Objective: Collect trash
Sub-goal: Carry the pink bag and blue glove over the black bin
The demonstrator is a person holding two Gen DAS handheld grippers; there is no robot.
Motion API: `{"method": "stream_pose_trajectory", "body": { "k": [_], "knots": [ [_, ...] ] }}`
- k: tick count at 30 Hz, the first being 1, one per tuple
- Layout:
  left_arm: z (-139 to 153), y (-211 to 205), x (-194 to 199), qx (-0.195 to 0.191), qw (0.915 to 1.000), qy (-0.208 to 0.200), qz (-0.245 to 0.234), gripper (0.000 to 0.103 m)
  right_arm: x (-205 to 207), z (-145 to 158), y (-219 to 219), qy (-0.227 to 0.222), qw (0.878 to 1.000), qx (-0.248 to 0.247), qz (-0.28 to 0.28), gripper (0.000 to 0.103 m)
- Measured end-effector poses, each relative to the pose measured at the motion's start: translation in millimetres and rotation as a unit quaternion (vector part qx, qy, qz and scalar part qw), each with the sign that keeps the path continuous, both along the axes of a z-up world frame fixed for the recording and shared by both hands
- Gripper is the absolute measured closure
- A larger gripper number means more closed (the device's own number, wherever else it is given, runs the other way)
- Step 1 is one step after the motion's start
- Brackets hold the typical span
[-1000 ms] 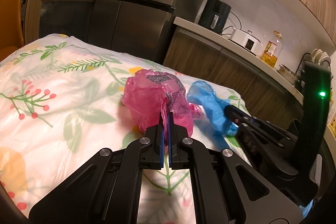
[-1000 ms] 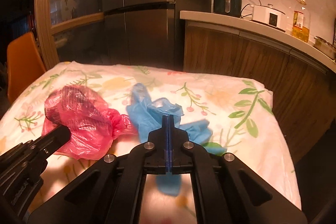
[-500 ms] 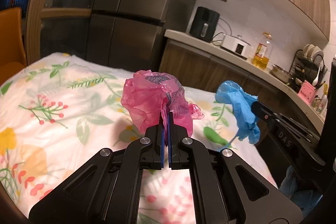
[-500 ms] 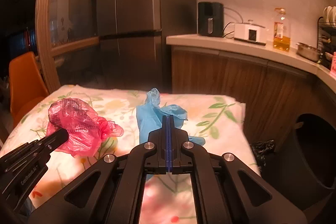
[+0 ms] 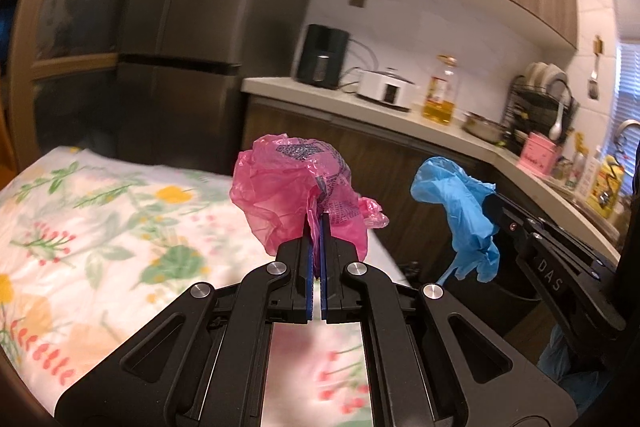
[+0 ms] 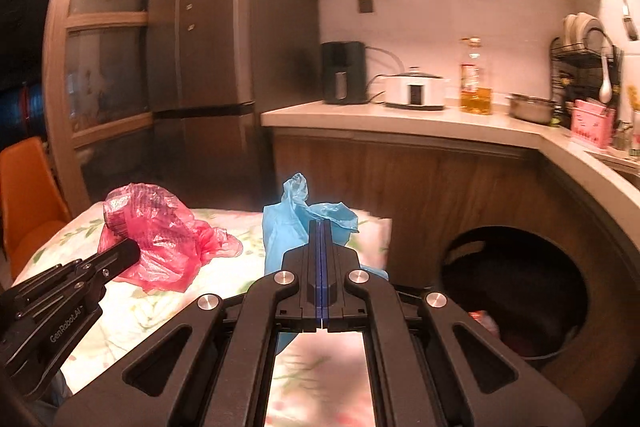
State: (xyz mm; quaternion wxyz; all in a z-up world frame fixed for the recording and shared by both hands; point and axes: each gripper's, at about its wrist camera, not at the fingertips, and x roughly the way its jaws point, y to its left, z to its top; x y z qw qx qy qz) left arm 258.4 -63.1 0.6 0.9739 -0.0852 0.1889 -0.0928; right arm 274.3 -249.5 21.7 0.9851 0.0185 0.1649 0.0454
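Both pieces of trash have come up off the flowered bench in the last second. The left gripper has its fingers clenched on the crumpled pink bag, held in the air above the bench's far right corner. The right gripper has its fingers pinched tight on the blue bag, which hangs past the bench's right edge. The dark bin stands open just beyond that edge, so carrying both over it and letting go looks like the next step.
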Motion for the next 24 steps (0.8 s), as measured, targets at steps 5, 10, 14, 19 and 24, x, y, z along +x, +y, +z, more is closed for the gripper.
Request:
{"method": "stream_pose_trajectory", "body": {
  "k": [5, 10, 14, 19, 24],
  "knots": [
    [5, -46, 2, 0.008, 0.999, -0.006, -0.043, 0.102, -11, 5, -44, -0.01, 0.999, 0.007, -0.041, 0.102],
    [9, -93, 7, 0.014, 0.9961, -0.013, -0.086, 0.102, -23, 8, -88, -0.021, 0.996, 0.016, -0.083, 0.102],
    [12, -127, 13, 0.017, 0.993, -0.017, -0.115, 0.102, -30, 8, -121, -0.027, 0.993, 0.027, -0.115, 0.102],
    [12, -163, 21, 0.023, 0.9891, -0.022, -0.144, 0.102, -32, 4, -149, -0.028, 0.989, 0.037, -0.142, 0.102],
    [5, -192, 28, 0.037, 0.9851, -0.022, -0.166, 0.102, -27, -1, -161, -0.025, 0.987, 0.041, -0.153, 0.102]
  ]
}}
